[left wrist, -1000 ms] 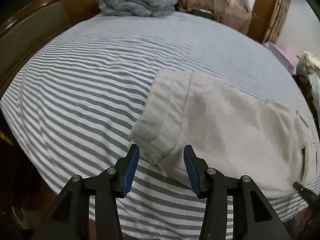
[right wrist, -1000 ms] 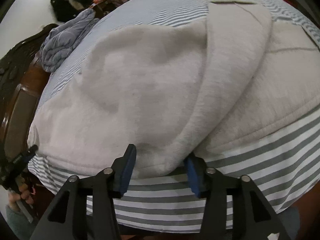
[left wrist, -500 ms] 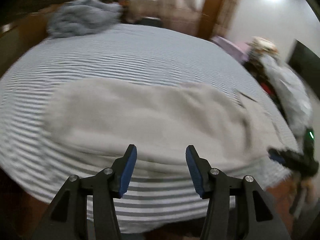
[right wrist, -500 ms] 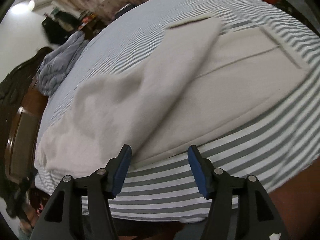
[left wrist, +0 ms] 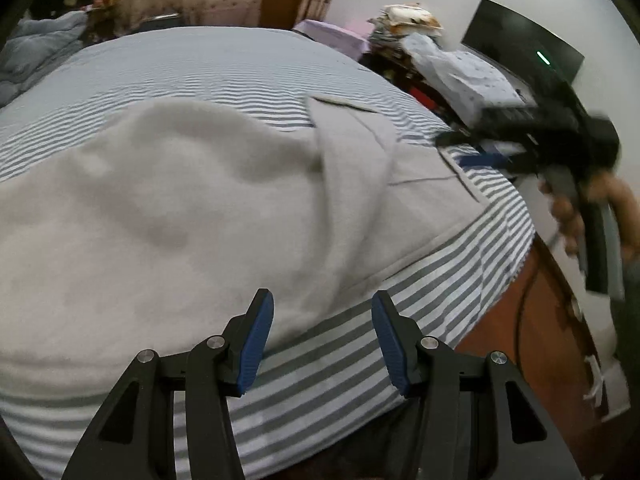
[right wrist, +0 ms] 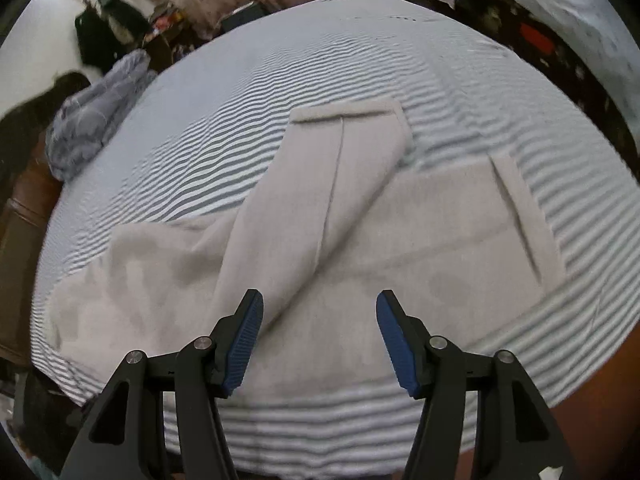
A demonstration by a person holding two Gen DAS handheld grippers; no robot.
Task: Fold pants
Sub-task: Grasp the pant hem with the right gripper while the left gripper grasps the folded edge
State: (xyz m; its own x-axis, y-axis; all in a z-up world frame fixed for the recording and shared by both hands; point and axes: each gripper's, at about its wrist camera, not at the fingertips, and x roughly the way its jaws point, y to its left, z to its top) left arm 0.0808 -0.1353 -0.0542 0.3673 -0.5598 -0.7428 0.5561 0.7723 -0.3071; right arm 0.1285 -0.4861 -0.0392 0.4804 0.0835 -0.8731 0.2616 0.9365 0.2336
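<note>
Both of my grippers are hanging wide open over the near edge of the striped bed (right wrist: 248, 128), gripping nothing. At the left, my left gripper (left wrist: 322, 338) is hovering above the hem of the beige pants (left wrist: 168, 216), which are lying along that near edge. Farther right, my right gripper (right wrist: 320, 340) is hovering where one leg is folding back across the other.

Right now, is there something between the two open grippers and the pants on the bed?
Nothing visible. The left gripper and right gripper both hang open over the near edge of the beige pants, which lie on the striped bedsheet. The crumpled blanket sits far off at the bed's corner.
</note>
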